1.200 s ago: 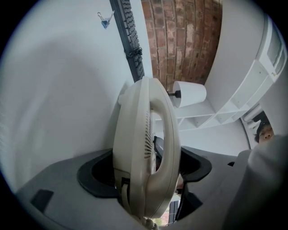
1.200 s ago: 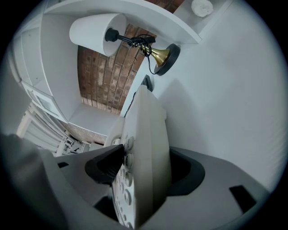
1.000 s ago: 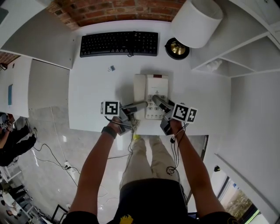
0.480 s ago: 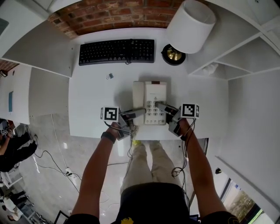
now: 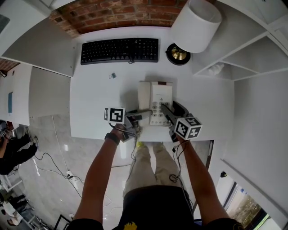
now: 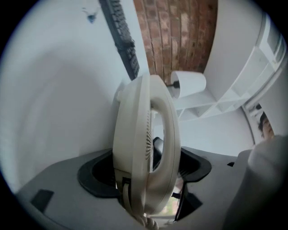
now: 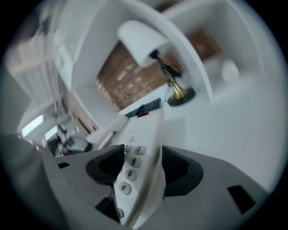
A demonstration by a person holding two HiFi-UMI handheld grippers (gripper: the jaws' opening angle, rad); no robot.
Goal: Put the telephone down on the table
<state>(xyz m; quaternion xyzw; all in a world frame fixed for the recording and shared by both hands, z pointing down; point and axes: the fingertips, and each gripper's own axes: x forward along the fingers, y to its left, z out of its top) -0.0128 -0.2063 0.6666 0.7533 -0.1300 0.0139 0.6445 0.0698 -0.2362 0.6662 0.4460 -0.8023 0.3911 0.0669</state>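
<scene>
Telephone (image 5: 155,96) clamped from both sides at the counter's (image 5: 99,90) near edge.
Left tongs (image 5: 146,112) grip its handset side. Right tongs (image 5: 165,109), jaws just eased wider, pinch the keypad edge. Behind it sit a clip (image 5: 112,75), keyboard (image 5: 119,50) and lamp (image 5: 195,24).

Cream telephone (image 5: 155,96); black keyboard (image 5: 119,50); white table (image 5: 96,99); red brick wall (image 5: 117,11); white lampshade (image 5: 195,24).
</scene>
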